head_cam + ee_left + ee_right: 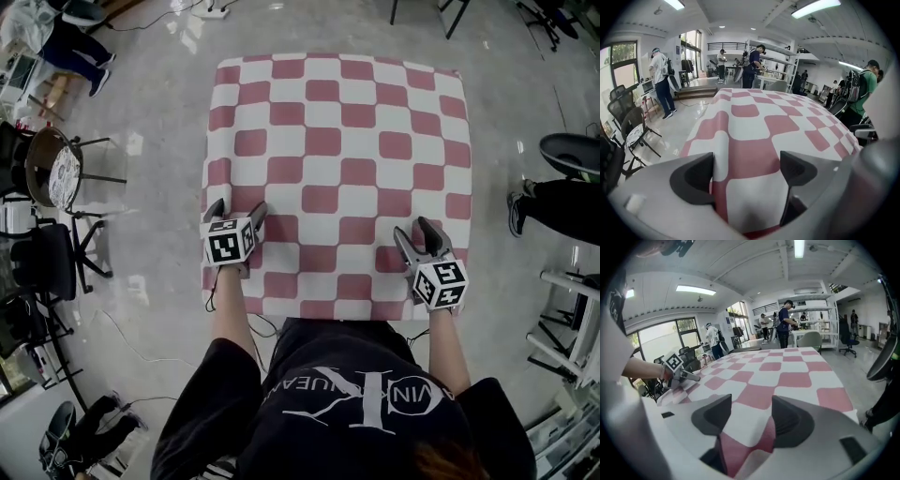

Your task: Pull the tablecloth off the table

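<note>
A glossy pale grey floor (150,103) mirrors the ceiling lights in soft patches. Along the left side stand black office chairs (42,262) and a black metal chair with a round patterned seat (56,169). The walls and the beamed ceiling are white, and long fluorescent strip lights (813,7) glow overhead. Tall dark-framed windows (623,58) in the left wall let in daylight, with green foliage outside. At the far end rise white metal shelving (780,61) and a black mezzanine railing (724,45). A dark swivel chair (846,336) stands on the right.
</note>
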A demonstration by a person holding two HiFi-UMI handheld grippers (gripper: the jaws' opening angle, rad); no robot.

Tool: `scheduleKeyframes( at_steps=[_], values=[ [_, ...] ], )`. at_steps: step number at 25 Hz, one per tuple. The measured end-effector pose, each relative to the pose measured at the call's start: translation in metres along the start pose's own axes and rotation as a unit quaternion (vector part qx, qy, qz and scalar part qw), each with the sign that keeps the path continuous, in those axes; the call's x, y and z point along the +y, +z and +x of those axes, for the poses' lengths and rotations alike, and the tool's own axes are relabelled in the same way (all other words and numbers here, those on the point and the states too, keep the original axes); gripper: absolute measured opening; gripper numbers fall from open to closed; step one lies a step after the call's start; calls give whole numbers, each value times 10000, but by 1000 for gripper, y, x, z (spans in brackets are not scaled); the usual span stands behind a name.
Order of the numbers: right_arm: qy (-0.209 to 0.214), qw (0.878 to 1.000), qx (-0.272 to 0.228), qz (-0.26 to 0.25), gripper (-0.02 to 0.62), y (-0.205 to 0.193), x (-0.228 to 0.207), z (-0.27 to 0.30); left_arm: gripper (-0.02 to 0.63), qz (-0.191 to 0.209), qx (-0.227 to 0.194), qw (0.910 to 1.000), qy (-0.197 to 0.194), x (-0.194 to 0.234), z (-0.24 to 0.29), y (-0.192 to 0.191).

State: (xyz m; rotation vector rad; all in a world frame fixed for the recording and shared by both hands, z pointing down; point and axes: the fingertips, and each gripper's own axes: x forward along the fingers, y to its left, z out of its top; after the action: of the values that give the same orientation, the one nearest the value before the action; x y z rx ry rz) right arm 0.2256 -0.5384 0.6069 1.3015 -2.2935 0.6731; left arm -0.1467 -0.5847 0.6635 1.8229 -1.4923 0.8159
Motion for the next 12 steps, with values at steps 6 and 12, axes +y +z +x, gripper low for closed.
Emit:
scheduleKeyframes(
  at_steps=[6, 12],
  values=[
    [-491, 9986, 147, 129, 252, -3, -58, -1, 420, 51, 79, 9999, 112, -5, 1, 0],
    [-965, 9938, 440, 324, 291, -1, -113, 0, 318, -53, 62, 9998, 186, -11, -1, 2]
  ],
)
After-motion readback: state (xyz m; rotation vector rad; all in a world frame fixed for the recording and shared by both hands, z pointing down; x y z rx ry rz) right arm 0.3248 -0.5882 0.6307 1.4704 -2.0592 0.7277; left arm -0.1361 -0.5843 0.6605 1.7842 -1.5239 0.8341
